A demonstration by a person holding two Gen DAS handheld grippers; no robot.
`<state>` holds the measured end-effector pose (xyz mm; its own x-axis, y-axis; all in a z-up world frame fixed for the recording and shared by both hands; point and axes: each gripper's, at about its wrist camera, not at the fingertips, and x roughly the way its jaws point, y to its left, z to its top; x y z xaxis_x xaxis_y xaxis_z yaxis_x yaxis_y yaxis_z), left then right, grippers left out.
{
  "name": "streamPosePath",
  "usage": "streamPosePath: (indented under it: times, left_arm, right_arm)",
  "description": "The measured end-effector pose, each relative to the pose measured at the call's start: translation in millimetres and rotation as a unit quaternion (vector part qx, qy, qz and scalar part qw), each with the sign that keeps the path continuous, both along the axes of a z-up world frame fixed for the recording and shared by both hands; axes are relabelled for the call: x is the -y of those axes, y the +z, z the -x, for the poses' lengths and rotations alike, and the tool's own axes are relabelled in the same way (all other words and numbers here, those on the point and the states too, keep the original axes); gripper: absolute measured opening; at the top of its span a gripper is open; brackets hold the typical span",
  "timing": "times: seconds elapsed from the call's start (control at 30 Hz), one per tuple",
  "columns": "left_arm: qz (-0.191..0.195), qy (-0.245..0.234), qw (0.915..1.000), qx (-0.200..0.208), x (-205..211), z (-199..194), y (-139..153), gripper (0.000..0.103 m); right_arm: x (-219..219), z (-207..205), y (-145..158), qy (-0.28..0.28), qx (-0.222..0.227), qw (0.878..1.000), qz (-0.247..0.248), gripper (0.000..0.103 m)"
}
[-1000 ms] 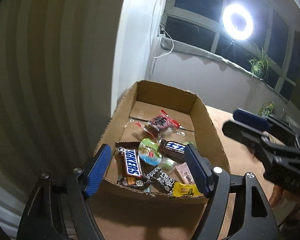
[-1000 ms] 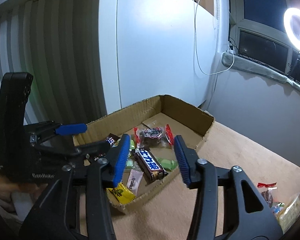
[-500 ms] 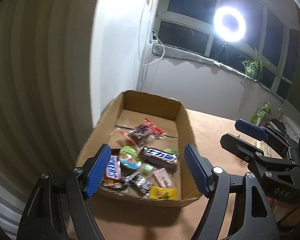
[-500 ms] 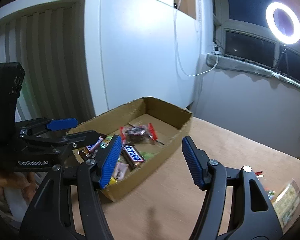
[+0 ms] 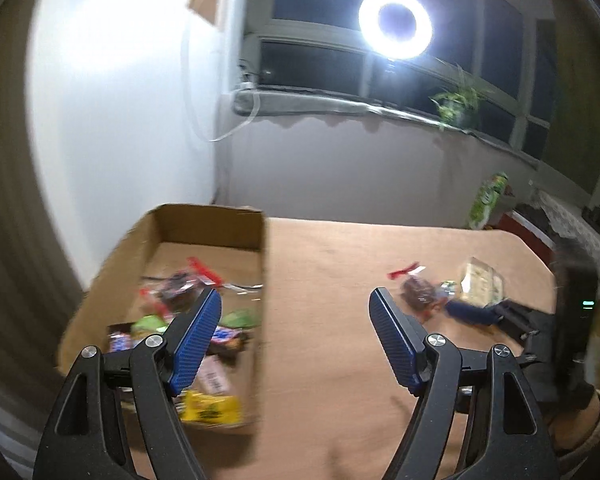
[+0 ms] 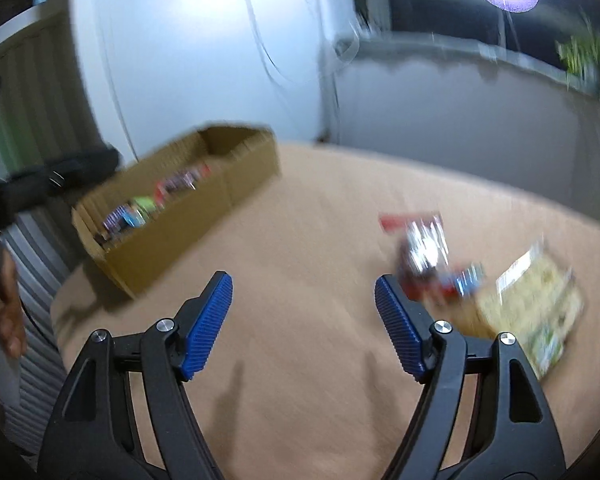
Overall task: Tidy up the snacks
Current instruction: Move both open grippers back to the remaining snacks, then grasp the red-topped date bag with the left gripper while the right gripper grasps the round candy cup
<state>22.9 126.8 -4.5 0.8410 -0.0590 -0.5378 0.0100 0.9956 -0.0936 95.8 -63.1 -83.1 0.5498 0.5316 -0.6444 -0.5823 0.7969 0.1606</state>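
Observation:
A shallow cardboard box (image 5: 264, 280) at the table's left holds several wrapped snacks; it also shows in the right wrist view (image 6: 172, 240). Loose snacks lie on the table to the right: a red-ended packet (image 5: 416, 288) (image 6: 420, 248), a small blue one (image 6: 468, 280) and a pale flat pack (image 5: 480, 284) (image 6: 536, 312). My left gripper (image 5: 292, 340) is open and empty beside the box's right wall. My right gripper (image 6: 304, 324) is open and empty above bare table, left of the loose snacks. It shows in the left wrist view (image 5: 476, 316) by the snacks.
The brown table (image 5: 332, 264) runs to a wall and windowsill at the back. A ring light (image 5: 396, 24) shines above. A green bag (image 5: 488, 200) stands at the far right edge. A white cabinet (image 6: 200, 60) is behind the box.
Both grippers have swung right, away from the box. The loose snacks have come into view. The right gripper has opened wider and now sits close to those snacks.

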Motion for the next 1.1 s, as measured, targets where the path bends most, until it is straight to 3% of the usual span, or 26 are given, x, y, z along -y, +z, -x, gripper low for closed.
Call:
streamPosePath:
  times: [0.13, 0.3, 0.47, 0.8, 0.97, 1.1]
  left_arm:
    - [-0.001, -0.037, 0.9992, -0.016, 36, -16, -8, 0.077]
    - [-0.004, -0.073, 0.9960, -0.051, 69, -37, -28, 0.077]
    - [0.030, -0.101, 0.9904, -0.089, 91, -62, -52, 0.077]
    - [0.082, -0.099, 0.9812, -0.144, 120, -135, -77, 0.077]
    - [0.051, -0.089, 0.9799, -0.171, 125, -154, -90, 0.076]
    - [0.052, -0.098, 0.9802, -0.164, 114, -146, -92, 0.055]
  right_arm:
    - [37, -22, -18, -0.028, -0.041, 0.999, 0.001, 0.077]
    - [89, -35, -17, -0.084, -0.035, 0.996, -0.009, 0.077]
    - [132, -56, -25, -0.150, -0.074, 0.986, -0.015, 0.077]
    - [94, -72, -13, -0.102, -0.048, 0.993, 0.022, 0.077]
    - [78, -86, -19, -0.085, -0.051, 0.994, 0.049, 0.077]
    - [69, -93, -26, -0.071, -0.056, 0.994, 0.059, 0.066]
